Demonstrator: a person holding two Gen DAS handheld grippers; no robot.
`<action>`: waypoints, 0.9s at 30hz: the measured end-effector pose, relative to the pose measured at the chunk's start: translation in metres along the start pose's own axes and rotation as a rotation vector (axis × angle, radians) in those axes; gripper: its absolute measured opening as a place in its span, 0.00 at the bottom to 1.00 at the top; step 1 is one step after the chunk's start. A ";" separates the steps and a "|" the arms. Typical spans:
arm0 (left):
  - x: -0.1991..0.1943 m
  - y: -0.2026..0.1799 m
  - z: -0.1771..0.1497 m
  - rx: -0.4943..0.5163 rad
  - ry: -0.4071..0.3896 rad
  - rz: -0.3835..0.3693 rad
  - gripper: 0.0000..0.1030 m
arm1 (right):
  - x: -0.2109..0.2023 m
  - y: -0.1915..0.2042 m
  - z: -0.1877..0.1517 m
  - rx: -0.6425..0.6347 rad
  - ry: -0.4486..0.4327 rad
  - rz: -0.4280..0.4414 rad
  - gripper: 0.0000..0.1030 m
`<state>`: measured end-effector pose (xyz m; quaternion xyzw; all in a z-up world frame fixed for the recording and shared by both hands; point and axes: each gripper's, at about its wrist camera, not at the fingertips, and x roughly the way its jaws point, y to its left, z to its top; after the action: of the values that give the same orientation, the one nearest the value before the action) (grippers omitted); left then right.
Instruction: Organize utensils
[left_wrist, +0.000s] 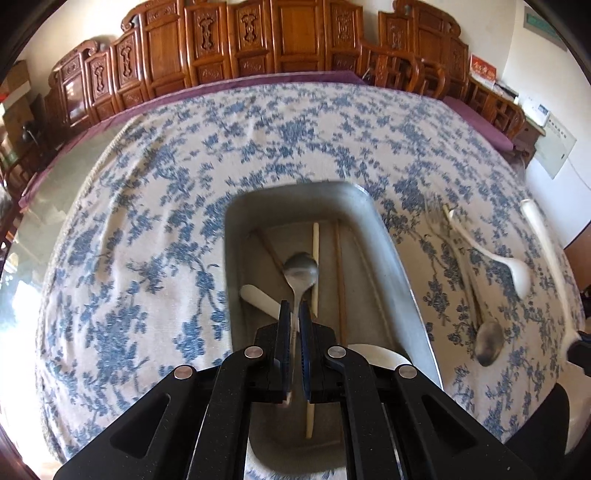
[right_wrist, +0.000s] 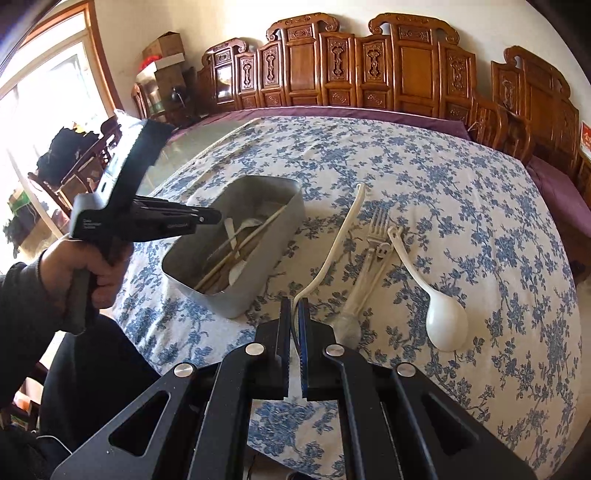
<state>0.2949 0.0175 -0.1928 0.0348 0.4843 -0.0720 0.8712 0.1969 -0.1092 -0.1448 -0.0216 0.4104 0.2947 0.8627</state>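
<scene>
A grey metal tin (left_wrist: 391, 266) (right_wrist: 273, 251) stands on the blue-flowered cloth and holds chopsticks (left_wrist: 315, 266) and white spoons. My left gripper (left_wrist: 294, 308) is shut on the handle of a metal spoon (left_wrist: 301, 271) and holds it over the tin; it also shows in the right wrist view (right_wrist: 210, 218). My right gripper (right_wrist: 294, 304) is shut on the end of a long white spoon handle (right_wrist: 345, 229) that lies to the right of the tin. A fork (right_wrist: 376, 229), a metal spoon (right_wrist: 349, 326) and a white soup spoon (right_wrist: 445, 321) lie on the cloth beside it.
The table (right_wrist: 480, 192) is covered by the flowered cloth over a purple one. Carved wooden chairs (right_wrist: 406, 66) line the far edge. A window and boxes are at the far left. The person's arm (right_wrist: 33, 295) is at the table's left front.
</scene>
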 end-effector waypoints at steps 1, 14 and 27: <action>-0.007 0.002 -0.001 0.004 -0.012 0.001 0.04 | 0.000 0.003 0.002 -0.003 -0.001 0.001 0.05; -0.074 0.048 -0.012 -0.020 -0.111 0.018 0.04 | 0.028 0.051 0.037 -0.051 0.008 0.014 0.05; -0.091 0.080 -0.032 -0.056 -0.133 0.016 0.04 | 0.076 0.070 0.064 -0.033 0.056 0.035 0.05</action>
<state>0.2332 0.1087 -0.1333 0.0096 0.4267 -0.0535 0.9027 0.2420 0.0035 -0.1433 -0.0367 0.4300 0.3158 0.8450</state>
